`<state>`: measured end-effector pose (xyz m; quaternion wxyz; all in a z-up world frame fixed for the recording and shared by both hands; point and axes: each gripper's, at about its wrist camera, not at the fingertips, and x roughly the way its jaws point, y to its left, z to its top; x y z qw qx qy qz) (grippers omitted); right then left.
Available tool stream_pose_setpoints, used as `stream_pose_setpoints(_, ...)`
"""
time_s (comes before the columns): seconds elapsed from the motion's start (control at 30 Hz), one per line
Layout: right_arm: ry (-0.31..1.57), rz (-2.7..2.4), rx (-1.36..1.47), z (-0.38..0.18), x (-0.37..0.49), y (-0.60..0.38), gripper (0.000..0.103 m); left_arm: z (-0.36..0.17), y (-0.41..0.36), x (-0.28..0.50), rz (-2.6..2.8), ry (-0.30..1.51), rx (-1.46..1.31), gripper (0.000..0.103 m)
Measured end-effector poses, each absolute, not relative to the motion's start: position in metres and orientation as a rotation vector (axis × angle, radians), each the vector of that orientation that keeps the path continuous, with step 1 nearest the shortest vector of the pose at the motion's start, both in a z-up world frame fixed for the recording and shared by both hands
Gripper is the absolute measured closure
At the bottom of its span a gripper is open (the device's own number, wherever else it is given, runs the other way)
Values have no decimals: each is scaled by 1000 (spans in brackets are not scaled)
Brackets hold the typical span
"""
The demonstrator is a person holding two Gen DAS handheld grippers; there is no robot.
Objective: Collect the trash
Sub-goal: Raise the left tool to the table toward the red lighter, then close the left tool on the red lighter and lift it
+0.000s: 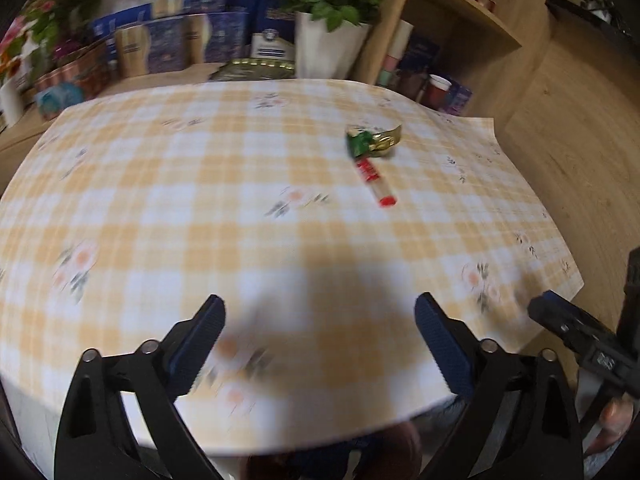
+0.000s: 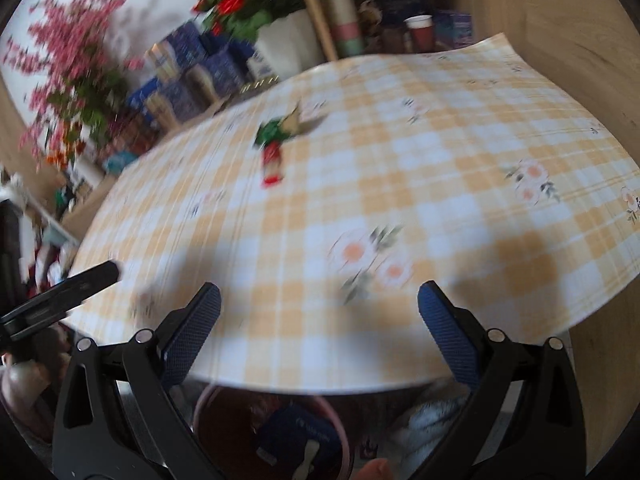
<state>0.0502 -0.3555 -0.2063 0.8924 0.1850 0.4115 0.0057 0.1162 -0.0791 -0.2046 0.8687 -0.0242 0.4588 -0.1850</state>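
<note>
A crumpled green and gold wrapper lies on the checked tablecloth, with a red and white stick wrapper just in front of it. Both also show in the right wrist view, the green and gold wrapper and the red one. My left gripper is open and empty above the table's near edge. My right gripper is open and empty, also at the near edge. A pink-rimmed bin with trash in it stands below the table edge.
Flower pots, blue boxes and a wooden shelf with cups stand behind the table. The right gripper's finger shows at the right of the left wrist view. Wooden floor lies to the right.
</note>
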Motion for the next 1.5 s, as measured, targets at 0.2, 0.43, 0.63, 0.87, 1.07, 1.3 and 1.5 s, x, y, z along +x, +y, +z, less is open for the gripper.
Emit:
stream_pose_setpoints(0.2, 854, -21, 439, -211, 67, -394, 6, -235, -148, 204, -427, 1053, -41, 24)
stream_pose_setpoints(0.43, 871, -105, 327, -221, 73, -412, 6, -257, -191, 259, -378, 1059, 63, 33)
stream_pose_setpoints(0.63, 878, -104, 354, -227, 76, -422, 6, -265, -206, 276, -351, 1053, 110, 50)
stream_pose_setpoints(0.87, 873, -75, 362, -224, 82, -422, 6, -264, -196, 272, -426, 1051, 122, 80)
stream_pose_setpoints(1.07, 849, 1, 341, -212, 103, -410, 6, -261, -151, 232, -491, 1061, 55, 80)
stream_pose_setpoints(1.3, 817, 139, 271, -201, 173, -372, 12, -232, -81, 195, -461, 992, -124, 80)
stream_pose_setpoints(1.5, 869, 228, 347, -212, 256, -346, 17, -207, -30, 166, -421, 930, -206, 80)
